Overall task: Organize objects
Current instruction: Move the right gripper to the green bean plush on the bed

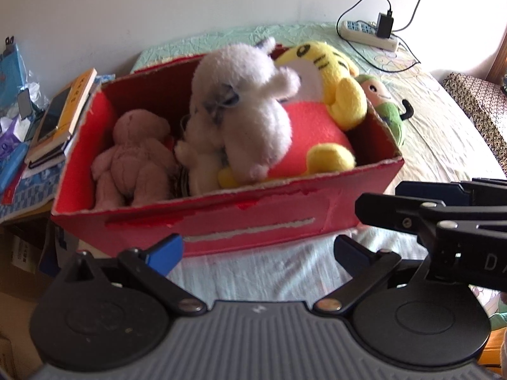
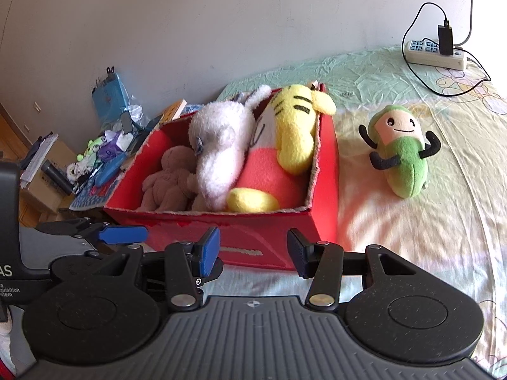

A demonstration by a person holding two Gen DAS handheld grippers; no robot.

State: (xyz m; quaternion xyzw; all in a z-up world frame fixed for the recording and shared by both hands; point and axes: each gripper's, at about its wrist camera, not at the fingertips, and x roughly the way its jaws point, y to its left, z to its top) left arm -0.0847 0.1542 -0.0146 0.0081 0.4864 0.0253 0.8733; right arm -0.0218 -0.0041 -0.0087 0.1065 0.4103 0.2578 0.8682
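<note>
The left gripper (image 1: 256, 253) has its jaws spread with nothing between them; straight ahead of them sits the red box (image 1: 221, 224) on the bed (image 1: 443, 145). Going left to right inside it: a brown bear (image 1: 133, 158) lying face down, a white plush (image 1: 240, 110) slumped over the middle, then a yellow tiger (image 1: 336, 95) on its red body.

The right gripper (image 2: 253, 253) is also spread and empty, close to the box's near wall. Ahead and to the right of its jaws, well apart from the box, the green bean doll (image 2: 401, 155) lies alone on the bed. It looks light, soft and squashy, not fragile; the plump green belly seems the best place to pinch, since the thin black arms would likely flop.
</note>
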